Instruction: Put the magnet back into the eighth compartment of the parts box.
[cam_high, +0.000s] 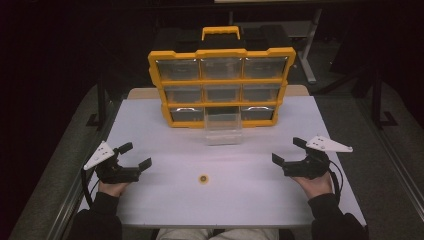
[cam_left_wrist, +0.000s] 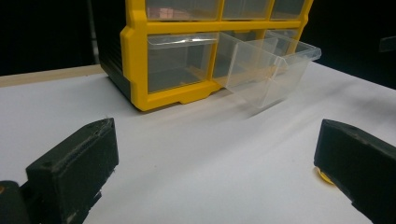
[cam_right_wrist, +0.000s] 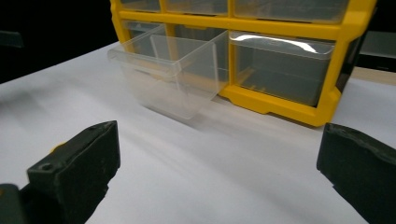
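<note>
Dim dark surroundings, overhead light brightening the white surface (cam_high: 165, 200), glare glinting on clear plastic drawer (cam_right_wrist: 173, 79), near black jaws blurring softly

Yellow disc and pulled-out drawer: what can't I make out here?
- Yellow disc: too small in the high view to identify; in the left gripper view the left hand-held gripper jaw covers most of it.
- Clear drawer: contents unclear through glare and transparency.
- Organizer: top cut off in both gripper views.
</note>
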